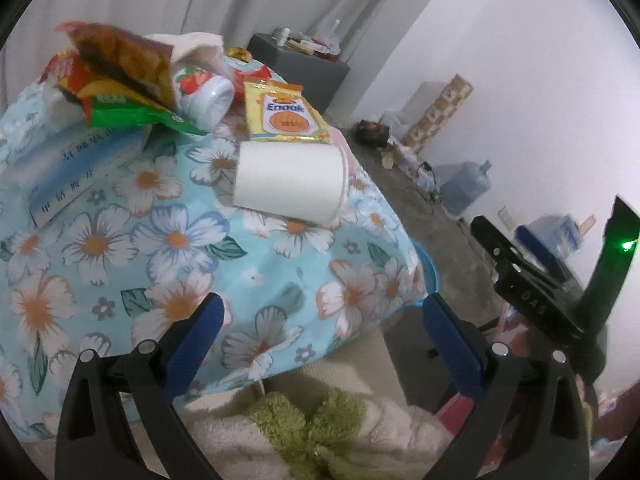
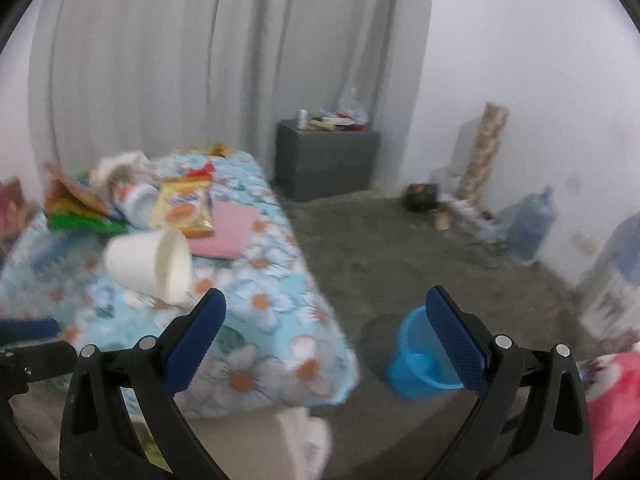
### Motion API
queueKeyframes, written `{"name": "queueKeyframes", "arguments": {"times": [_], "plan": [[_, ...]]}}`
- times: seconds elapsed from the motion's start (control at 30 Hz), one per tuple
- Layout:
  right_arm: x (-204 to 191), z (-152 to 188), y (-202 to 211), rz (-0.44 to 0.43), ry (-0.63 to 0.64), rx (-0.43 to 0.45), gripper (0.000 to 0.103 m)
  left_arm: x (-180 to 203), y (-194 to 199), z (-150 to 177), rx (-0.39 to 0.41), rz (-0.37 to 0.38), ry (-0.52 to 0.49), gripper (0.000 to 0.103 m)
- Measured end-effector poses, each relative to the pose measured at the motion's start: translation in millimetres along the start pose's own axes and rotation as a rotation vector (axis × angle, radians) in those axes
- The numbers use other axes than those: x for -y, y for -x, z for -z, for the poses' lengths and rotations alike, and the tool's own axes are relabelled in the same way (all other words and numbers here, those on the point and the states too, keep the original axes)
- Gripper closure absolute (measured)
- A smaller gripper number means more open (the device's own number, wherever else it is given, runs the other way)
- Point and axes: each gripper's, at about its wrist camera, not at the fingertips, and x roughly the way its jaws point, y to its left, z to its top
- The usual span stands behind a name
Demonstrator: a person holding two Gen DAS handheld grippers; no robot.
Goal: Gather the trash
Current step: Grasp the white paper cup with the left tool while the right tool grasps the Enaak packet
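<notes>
reaching with both the left gripper [image 1: 320, 344] and right gripper [image 2: 326, 340] spread wide and empty, risk: white paper cup [image 1: 290, 182] lying sideways near the floral tablecloth [image 1: 120, 260] edge may roll off if nudged.

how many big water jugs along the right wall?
2. One translucent blue water jug stands on the floor past the clutter by the patterned roll; a second blue-topped jug sits nearer, at the frame edge. Others may be hidden.

We see a table under a flowered cloth [image 1: 280, 280]. On it lie a paper cup [image 1: 290, 182], a yellow packet [image 1: 282, 114] and a pink sheet [image 2: 226, 230]. A blue bucket [image 2: 416, 364] stands on the floor [image 2: 380, 248].
</notes>
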Motion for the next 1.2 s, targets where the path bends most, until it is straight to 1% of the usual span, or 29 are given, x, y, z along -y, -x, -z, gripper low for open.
{"name": "queueKeyframes", "arguments": {"times": [0.03, 0.07, 0.13, 0.2, 0.27, 0.33, 0.4, 0.43, 0.5, 0.57, 0.67, 0.8, 0.93, 1.0, 1.07, 1.1, 1.17, 1.2], "plan": [[-3.1, -1.0, -9.6, -0.018, 0.003, -0.020, 0.007, -0.7, -0.3, -2.2, 0.013, -0.023, -0.003, 0.006], [-7.3, -0.9, -16.8, -0.042, 0.003, -0.042, 0.007, -1.7, 1.0, -4.0, 0.024, -0.030, -0.004, 0.006], [-16.7, 2.2, -39.7, -0.137, -0.014, -0.112, 0.007, -5.0, 4.3, -8.6, 0.054, -0.051, -0.004, 0.006], [-29.7, 7.8, -64.0, -0.218, -0.006, -0.179, 0.007, -8.6, 8.2, -14.6, 0.099, -0.097, -0.022, 0.006], [-44.1, 14.7, -80.1, -0.256, 0.012, -0.224, 0.007, -13.6, 9.0, -19.9, 0.118, -0.138, -0.034, 0.006], [-55.7, 21.9, -97.8, -0.302, 0.031, -0.263, 0.007, -18.9, 5.6, -25.9, 0.116, -0.159, -0.027, 0.006], [-63.9, 29.5, -112.7, -0.295, 0.053, -0.297, 0.007, -25.6, 4.5, -31.0, 0.113, -0.157, -0.012, 0.006], [-66.6, 30.2, -111.7, -0.286, 0.075, -0.277, 0.007, -27.4, 2.0, -34.6, 0.112, -0.156, -0.008, 0.006], [-73.2, 35.0, -111.2, -0.262, 0.127, -0.267, 0.007, -28.0, -1.3, -40.2, 0.108, -0.149, -0.015, 0.006], [-75.1, 37.2, -109.4, -0.259, 0.126, -0.253, 0.007, -26.2, -7.5, -47.7, 0.107, -0.148, -0.038, 0.006], [-76.4, 42.6, -103.6, -0.265, 0.129, -0.228, 0.007, -19.9, -15.4, -58.9, 0.123, -0.154, -0.102, 0.006], [-64.4, 40.6, -95.0, -0.272, 0.118, -0.254, 0.007, -2.7, -31.1, -73.2, 0.114, -0.145, -0.198, 0.006], [-36.6, 40.2, -77.7, -0.192, 0.079, -0.212, 0.007, 18.6, -50.6, -82.3, 0.093, -0.150, -0.298, 0.006], [-23.5, 40.9, -71.2, -0.165, 0.056, -0.198, 0.007, 27.7, -61.3, -82.2, 0.079, -0.159, -0.344, 0.006], [-5.3, 40.9, -66.4, -0.138, 0.026, -0.191, 0.007, 37.3, -72.1, -81.5, 0.070, -0.165, -0.394, 0.013], [4.2, 40.2, -63.4, -0.126, 0.006, -0.184, 0.007, 41.4, -77.9, -80.5, 0.065, -0.174, -0.421, 0.015], [19.7, 37.3, -61.2, -0.113, -0.022, -0.174, 0.012, 45.9, -88.0, -78.7, 0.055, -0.207, -0.459, 0.027], [23.0, 35.0, -60.7, -0.110, -0.032, -0.168, 0.012, 47.2, -93.1, -78.7, 0.054, -0.232, -0.476, 0.031]]}}
